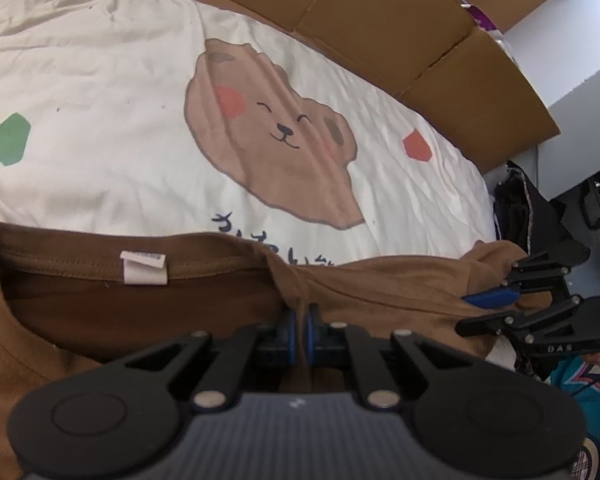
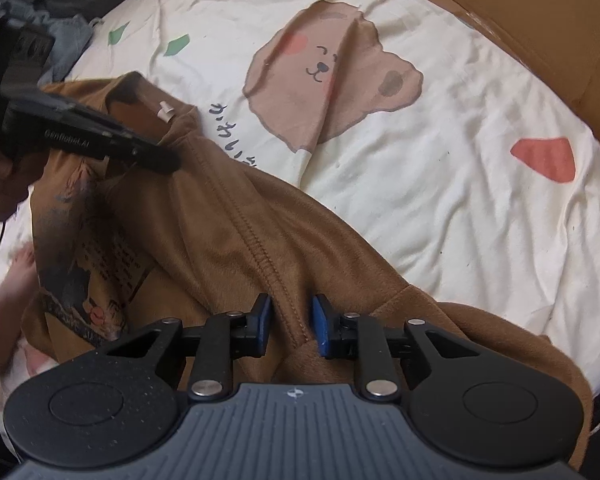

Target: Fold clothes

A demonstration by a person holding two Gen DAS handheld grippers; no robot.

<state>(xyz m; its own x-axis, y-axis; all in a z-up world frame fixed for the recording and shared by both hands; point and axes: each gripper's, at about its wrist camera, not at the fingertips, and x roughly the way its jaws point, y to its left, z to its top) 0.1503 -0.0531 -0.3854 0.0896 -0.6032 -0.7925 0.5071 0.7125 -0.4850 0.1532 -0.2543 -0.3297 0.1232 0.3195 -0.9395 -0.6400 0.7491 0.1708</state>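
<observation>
A brown T-shirt (image 1: 140, 320) (image 2: 220, 240) lies rumpled on the bed, collar and white label (image 1: 144, 270) (image 2: 165, 111) facing up. A dark printed graphic (image 2: 96, 272) shows on its folded-over front. My left gripper (image 1: 302, 316) (image 2: 168, 160) is shut on a pinch of the shirt at the shoulder beside the collar. My right gripper (image 2: 291, 308) (image 1: 466, 312) points steeply down over the sleeve side. Its blue pads (image 2: 265, 320) stand apart, with a stitched seam ridge of the shirt between them.
The cream bedsheet (image 1: 100, 80) (image 2: 460, 160) carries a bear print (image 1: 276, 136) (image 2: 332, 80). Flat cardboard (image 1: 380, 20) (image 2: 540, 12) borders its far side. Dark clothes (image 1: 532, 216) hang off the bed edge, and grey-blue garments (image 2: 60, 0) lie at the far left.
</observation>
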